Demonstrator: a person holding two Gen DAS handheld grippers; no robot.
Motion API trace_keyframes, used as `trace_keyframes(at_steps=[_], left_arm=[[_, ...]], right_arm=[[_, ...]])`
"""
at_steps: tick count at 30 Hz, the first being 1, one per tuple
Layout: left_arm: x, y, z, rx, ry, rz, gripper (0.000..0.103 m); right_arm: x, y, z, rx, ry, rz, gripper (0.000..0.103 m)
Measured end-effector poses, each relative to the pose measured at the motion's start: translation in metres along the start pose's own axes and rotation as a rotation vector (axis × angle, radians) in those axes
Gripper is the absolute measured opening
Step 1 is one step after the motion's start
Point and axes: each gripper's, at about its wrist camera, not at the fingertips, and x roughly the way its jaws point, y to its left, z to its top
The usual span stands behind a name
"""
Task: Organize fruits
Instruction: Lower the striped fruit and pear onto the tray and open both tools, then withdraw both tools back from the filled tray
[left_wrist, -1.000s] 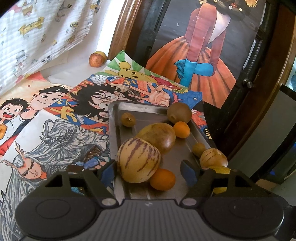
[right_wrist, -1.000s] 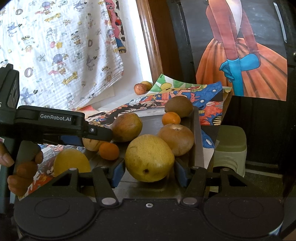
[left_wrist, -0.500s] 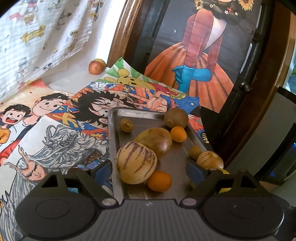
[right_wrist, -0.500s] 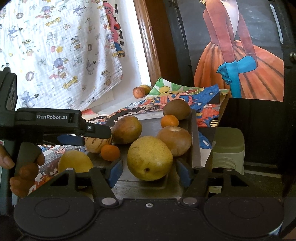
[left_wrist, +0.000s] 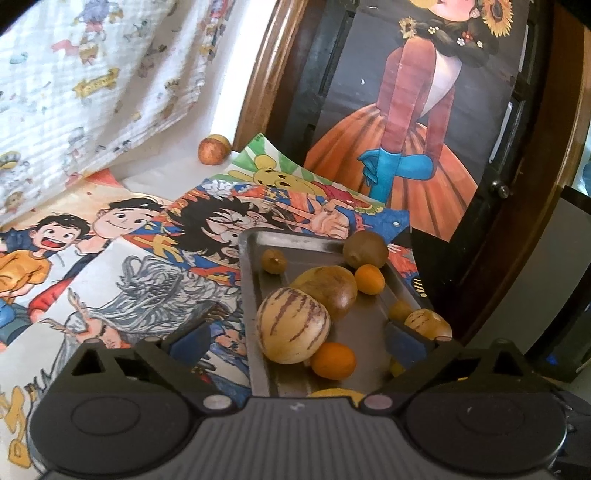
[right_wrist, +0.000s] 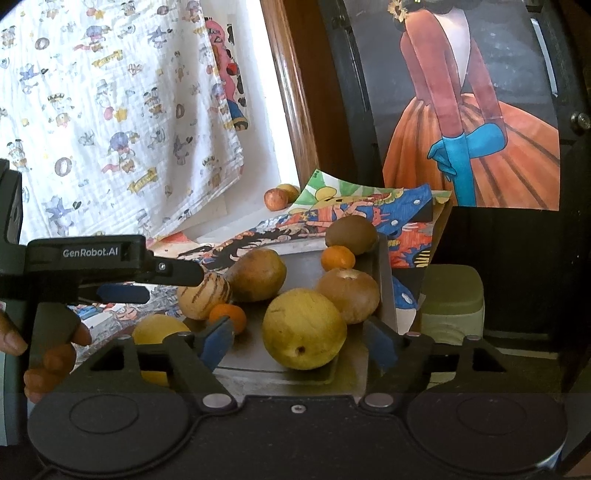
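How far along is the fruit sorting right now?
Most fruit already sits in the metal tray, including the striped melon. Nothing is in hand: the left gripper and right gripper are both open. Left to gather: two small fruits by the curtain.

A white crinkled cloth printed with small cartoon figures (left_wrist: 85, 85) is hanging at the left. Colourful cartoon drawings on paper sheets (left_wrist: 122, 254) are lying overlapped across the table. A tall painted picture of a figure in an orange skirt and blue gloves (left_wrist: 410, 140) is leaning upright behind them, beside a brown wooden frame (right_wrist: 291, 92). A pale green plastic stool (right_wrist: 452, 295) is standing at the right, below the table edge.
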Motion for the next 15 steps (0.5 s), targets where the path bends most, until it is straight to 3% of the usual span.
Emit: trace_keyframes(at_steps=[15], left_arm=[[-0.031,0.007,-0.009,0.015,-0.068,0.062,0.102]], right_arm=[[-0.017,0.011,0.004,0.025,-0.059,-0.008,0.095]])
